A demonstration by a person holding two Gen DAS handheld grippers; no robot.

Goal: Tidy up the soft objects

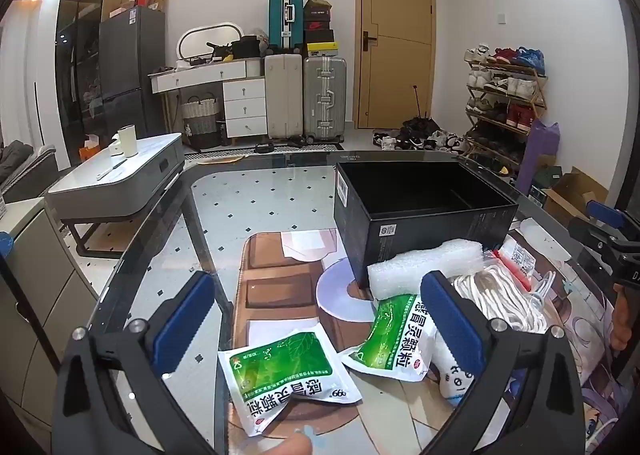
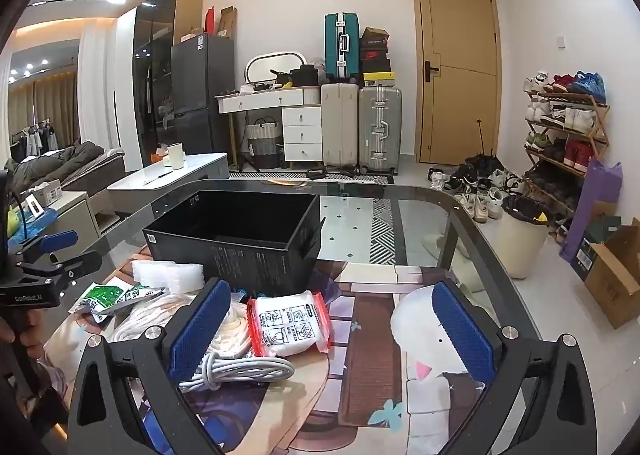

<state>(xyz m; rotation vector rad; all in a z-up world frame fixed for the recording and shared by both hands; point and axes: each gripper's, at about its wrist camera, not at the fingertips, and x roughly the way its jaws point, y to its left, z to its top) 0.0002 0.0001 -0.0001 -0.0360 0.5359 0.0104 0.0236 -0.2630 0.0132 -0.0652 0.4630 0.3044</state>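
On the glass table stands an open black box [image 1: 420, 207] [image 2: 240, 231], empty inside. In front of it lie two green-and-white sachets [image 1: 288, 371] [image 2: 108, 295], a white foam sheet [image 1: 424, 263] [image 2: 168, 273], a clear bag of white rope [image 1: 500, 295] [image 2: 160, 315], a red-edged white packet [image 1: 516, 255] [image 2: 290, 323] and a coiled white cable [image 2: 240, 369]. My left gripper [image 1: 316, 283] hovers open over the sachets, touching nothing. Over the red-edged packet my right gripper [image 2: 328, 291] is also open, its pads apart from it.
A printed picture mat [image 2: 360, 355] covers the near part of the glass table [image 1: 248, 191]. A beige bin [image 2: 520, 239], a cardboard box [image 2: 612, 279] and a shoe rack [image 2: 568, 127] stand to the right. A grey coffee table [image 1: 116, 175] is on the left.
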